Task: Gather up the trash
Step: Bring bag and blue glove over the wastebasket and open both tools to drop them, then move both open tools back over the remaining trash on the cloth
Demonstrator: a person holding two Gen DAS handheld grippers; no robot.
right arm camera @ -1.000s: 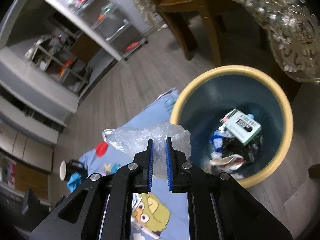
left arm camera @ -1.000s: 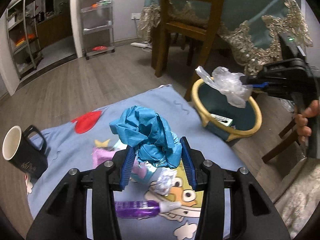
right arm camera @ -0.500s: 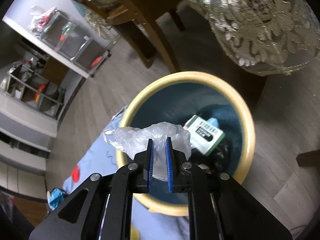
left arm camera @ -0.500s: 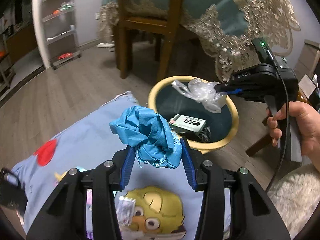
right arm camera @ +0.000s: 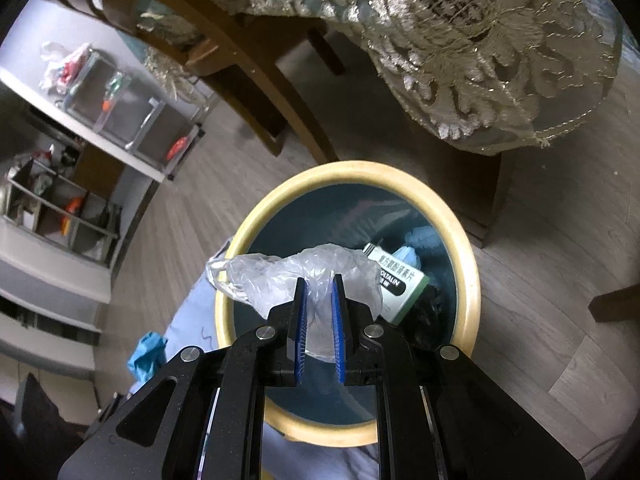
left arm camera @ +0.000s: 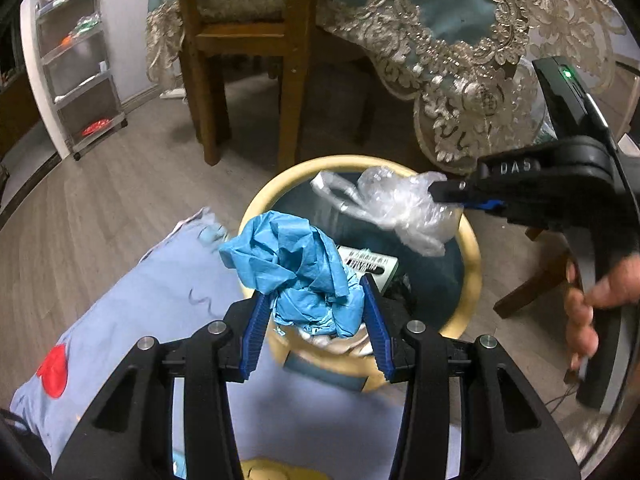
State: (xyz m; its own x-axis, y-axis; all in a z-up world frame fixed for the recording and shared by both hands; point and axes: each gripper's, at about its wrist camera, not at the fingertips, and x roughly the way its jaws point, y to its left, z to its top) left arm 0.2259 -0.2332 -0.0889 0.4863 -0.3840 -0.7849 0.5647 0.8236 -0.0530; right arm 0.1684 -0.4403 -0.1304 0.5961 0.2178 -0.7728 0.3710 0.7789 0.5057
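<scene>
My left gripper (left arm camera: 316, 300) is shut on a crumpled blue paper wad (left arm camera: 296, 268) and holds it over the near rim of the trash bin (left arm camera: 472, 240). My right gripper (right arm camera: 319, 284) is shut on a clear plastic bag (right arm camera: 272, 276), directly above the open bin (right arm camera: 464, 256). In the left wrist view the right gripper (left arm camera: 444, 194) holds the bag (left arm camera: 404, 208) over the bin's far side. The bin is teal with a yellow rim and holds a white medicine box (right arm camera: 400, 284) and dark trash.
The bin stands on grey wood flooring beside a light blue cartoon cloth (left arm camera: 132, 308). A wooden chair (left arm camera: 248, 40) and a table with a lace-edged cloth (left arm camera: 460, 60) stand just behind it. A metal shelf rack (left arm camera: 76, 64) is at the far left.
Both grippers moved toward the bin with their loads. The right gripper's bag now hangs over the bin's middle, and the left gripper's blue wad has reached the bin's near rim.
</scene>
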